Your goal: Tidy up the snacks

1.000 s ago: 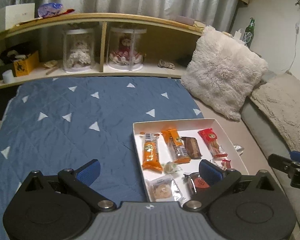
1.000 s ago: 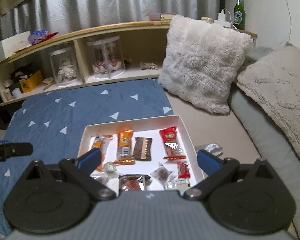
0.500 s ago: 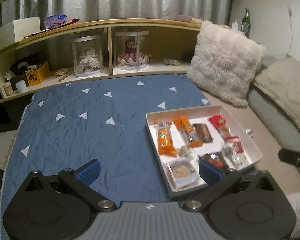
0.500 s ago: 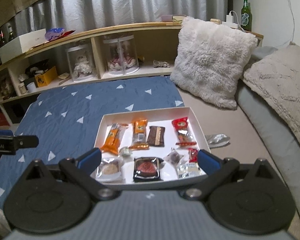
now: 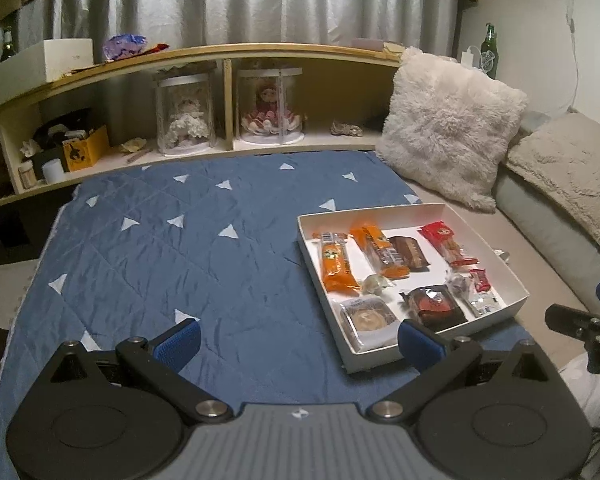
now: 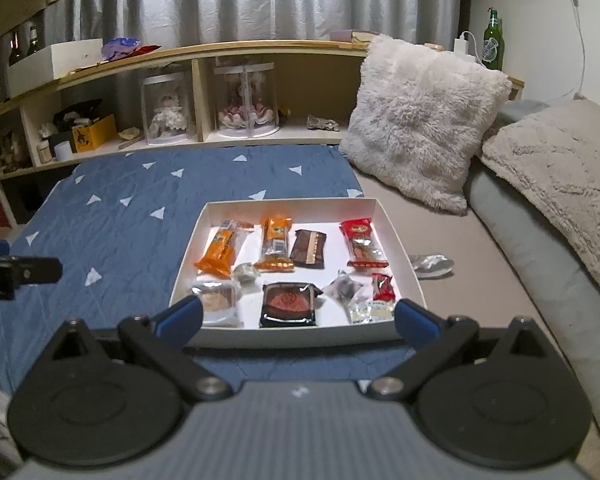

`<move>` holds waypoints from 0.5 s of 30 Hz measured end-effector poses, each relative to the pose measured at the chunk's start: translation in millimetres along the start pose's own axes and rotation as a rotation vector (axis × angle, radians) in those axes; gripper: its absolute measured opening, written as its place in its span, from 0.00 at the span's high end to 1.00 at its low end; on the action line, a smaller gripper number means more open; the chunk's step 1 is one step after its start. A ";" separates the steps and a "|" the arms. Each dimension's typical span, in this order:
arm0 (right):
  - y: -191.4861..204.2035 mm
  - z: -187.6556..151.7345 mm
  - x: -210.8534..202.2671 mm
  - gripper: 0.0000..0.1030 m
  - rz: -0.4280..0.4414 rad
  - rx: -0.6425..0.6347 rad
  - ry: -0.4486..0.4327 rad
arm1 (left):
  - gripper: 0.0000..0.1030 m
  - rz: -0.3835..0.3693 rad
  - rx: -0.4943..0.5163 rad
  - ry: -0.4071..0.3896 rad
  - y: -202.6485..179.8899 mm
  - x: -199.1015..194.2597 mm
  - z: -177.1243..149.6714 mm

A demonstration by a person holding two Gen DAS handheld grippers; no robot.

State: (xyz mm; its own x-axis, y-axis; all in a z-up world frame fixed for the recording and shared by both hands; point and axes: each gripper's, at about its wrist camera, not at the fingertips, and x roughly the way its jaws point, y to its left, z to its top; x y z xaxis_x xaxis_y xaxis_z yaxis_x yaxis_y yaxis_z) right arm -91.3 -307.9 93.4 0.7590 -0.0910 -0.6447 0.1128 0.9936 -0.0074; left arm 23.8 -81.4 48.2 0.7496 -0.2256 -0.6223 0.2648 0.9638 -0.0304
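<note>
A white box (image 6: pixel 400 248) (image 5: pixel 512 276) lies on the bed with several wrapped snacks laid out in it: orange bars (image 6: pixel 220 250) (image 5: pixel 336 264), a brown bar (image 6: pixel 309 248), a red pack (image 6: pixel 362 242), a dark red pack (image 6: pixel 289 304) and a round biscuit pack (image 5: pixel 368 316). A silver wrapper (image 6: pixel 432 262) lies outside the box on its right. My right gripper (image 6: pixel 298 316) hangs open just before the box's near edge. My left gripper (image 5: pixel 300 340) is open over the blue quilt, left of the box. Both hold nothing.
The blue quilt (image 5: pixel 160 240) with white triangles covers the bed's left part. Fluffy pillows (image 6: pixel 420 120) and a grey bolster (image 6: pixel 532 248) lie to the right. A wooden shelf (image 5: pixel 228 52) with doll cases stands behind. A green bottle (image 6: pixel 493 40) is at the far right.
Both grippers have pulled back and up from the box, so the whole box and more of the bed show. Both stay open; the snacks have not moved.
</note>
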 end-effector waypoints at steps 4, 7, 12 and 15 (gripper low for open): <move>-0.7 -9.7 2.2 0.00 0.002 -0.005 -0.027 | 0.00 0.021 0.029 -0.019 -3.4 2.2 -10.6; -1.1 -14.8 2.2 0.00 0.003 -0.006 -0.047 | 0.00 0.031 0.023 -0.017 -4.4 5.2 -16.7; 0.4 -19.7 3.0 0.00 0.004 -0.018 -0.060 | 0.00 0.036 0.021 -0.033 -3.3 6.2 -22.2; 4.8 -20.9 4.0 0.00 -0.004 -0.034 -0.058 | 0.00 0.034 0.020 -0.034 -3.0 6.3 -22.8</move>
State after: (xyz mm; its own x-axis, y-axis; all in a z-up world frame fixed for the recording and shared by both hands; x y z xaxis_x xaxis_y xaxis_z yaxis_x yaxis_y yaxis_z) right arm -101.1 -302.1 74.8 0.7946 -0.0981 -0.5992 0.0951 0.9948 -0.0367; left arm 13.9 -82.5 26.6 0.7785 -0.1979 -0.5957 0.2509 0.9680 0.0063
